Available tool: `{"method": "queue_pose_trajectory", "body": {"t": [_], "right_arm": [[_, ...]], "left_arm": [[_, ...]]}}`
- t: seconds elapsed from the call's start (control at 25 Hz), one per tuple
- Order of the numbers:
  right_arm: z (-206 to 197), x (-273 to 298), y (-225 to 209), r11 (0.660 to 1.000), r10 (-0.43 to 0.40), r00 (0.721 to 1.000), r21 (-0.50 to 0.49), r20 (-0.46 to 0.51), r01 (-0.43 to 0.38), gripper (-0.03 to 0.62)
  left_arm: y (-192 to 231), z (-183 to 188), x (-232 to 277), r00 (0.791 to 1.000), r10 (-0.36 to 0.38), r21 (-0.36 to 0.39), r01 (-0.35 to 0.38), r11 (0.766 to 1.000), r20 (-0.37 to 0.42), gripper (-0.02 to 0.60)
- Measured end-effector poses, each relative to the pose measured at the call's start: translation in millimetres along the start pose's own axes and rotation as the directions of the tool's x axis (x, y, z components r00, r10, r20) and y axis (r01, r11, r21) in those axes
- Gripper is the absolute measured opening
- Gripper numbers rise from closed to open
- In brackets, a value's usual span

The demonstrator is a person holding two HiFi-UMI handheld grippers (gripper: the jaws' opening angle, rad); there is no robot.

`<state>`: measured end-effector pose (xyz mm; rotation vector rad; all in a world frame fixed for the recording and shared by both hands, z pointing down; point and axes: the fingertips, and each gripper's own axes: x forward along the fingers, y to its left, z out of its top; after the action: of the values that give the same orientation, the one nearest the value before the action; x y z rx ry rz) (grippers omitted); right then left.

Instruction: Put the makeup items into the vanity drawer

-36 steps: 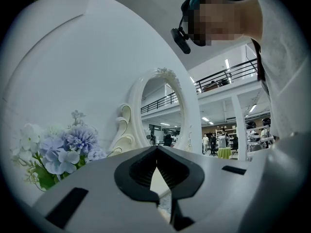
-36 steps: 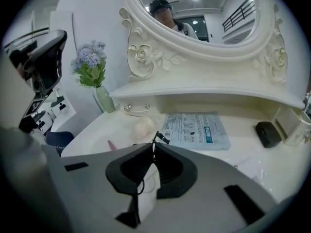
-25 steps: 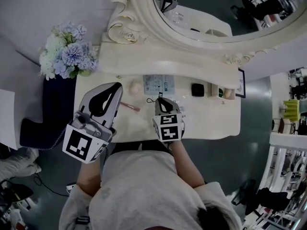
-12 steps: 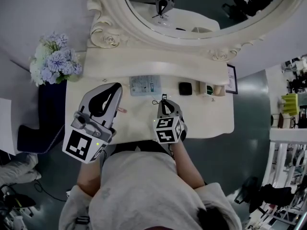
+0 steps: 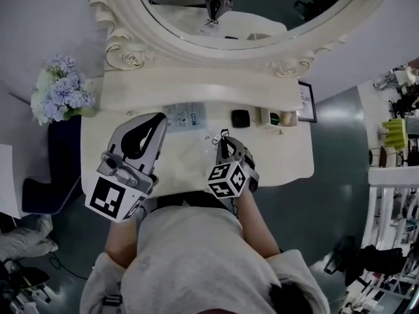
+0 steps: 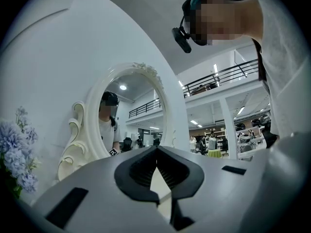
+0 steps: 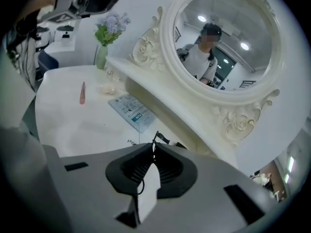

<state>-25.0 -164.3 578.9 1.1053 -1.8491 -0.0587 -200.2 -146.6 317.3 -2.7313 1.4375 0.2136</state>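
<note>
My right gripper (image 5: 224,138) hovers over the middle of the white vanity top (image 5: 288,165), shut on a thin black wiry item (image 7: 159,138) that sticks out of its tips (image 7: 154,147). My left gripper (image 5: 158,118) is raised over the left part of the top, shut and holding nothing (image 6: 156,148). A flat printed packet (image 5: 184,116) lies at the back, also seen in the right gripper view (image 7: 132,111). A pink stick (image 7: 82,92) and a pale round item (image 7: 106,88) lie further left. A black compact (image 5: 240,118) sits right of the packet. No drawer shows.
An oval mirror (image 5: 242,8) in a carved white frame stands behind a raised shelf (image 5: 196,87). Blue and white flowers (image 5: 57,97) stand at the left end. Small white and green items (image 5: 275,118) and a framed card (image 5: 306,102) sit at the right end.
The head view has swung, so the vanity has slid left and down in the picture. The pink stick and round item are now hidden under my left gripper. Both grippers stay shut.
</note>
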Motion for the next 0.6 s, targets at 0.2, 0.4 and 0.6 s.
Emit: {"method": "queue_pose_trajectory", "body": {"t": [0.2, 0.4, 0.6], "right_arm": [[4, -7, -2, 0.997, 0.015, 0.997, -0.072, 0.075, -0.010, 0.034], [-8, -6, -13, 0.999, 0.016, 0.998, 0.045, 0.058, -0.019, 0.035], [-2, -16, -24, 0.971, 0.050, 0.986, 0.222, 0.158, -0.085, 0.035]], "left_arm": [[-10, 1, 10, 1.000, -0.013, 0.003, 0.013, 1.000, 0.002, 0.014], [-15, 3, 15, 1.000, -0.018, 0.009, 0.018, 1.000, 0.001, 0.014], [-20, 3, 18, 1.000, -0.024, 0.012, 0.024, 1.000, 0.002, 0.014]]}}
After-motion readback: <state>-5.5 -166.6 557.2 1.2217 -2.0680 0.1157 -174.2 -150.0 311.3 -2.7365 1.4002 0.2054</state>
